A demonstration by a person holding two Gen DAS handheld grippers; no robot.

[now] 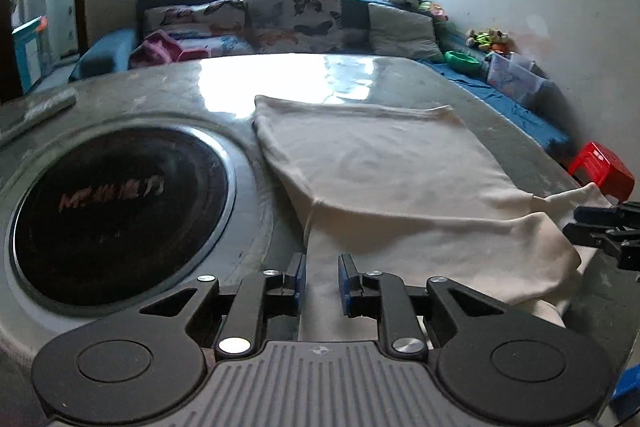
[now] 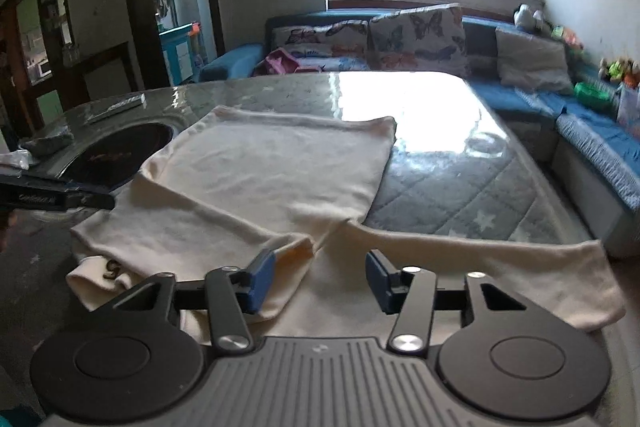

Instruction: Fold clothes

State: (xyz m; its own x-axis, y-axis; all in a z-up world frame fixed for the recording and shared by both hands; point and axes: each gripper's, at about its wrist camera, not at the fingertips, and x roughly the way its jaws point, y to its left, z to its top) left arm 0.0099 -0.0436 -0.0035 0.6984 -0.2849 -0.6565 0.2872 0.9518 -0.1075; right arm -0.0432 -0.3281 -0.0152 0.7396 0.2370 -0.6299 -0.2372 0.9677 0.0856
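Partly, the gripper body hides the cream garment [image 1: 384, 179]

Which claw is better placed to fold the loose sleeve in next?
Probably the right claw: it sits open over the cream shirt beside the spread sleeve. The left claw faces the other side, by the round burner.

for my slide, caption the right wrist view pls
Right claw open over a cream garment spread on the table, one sleeve still unfolded.
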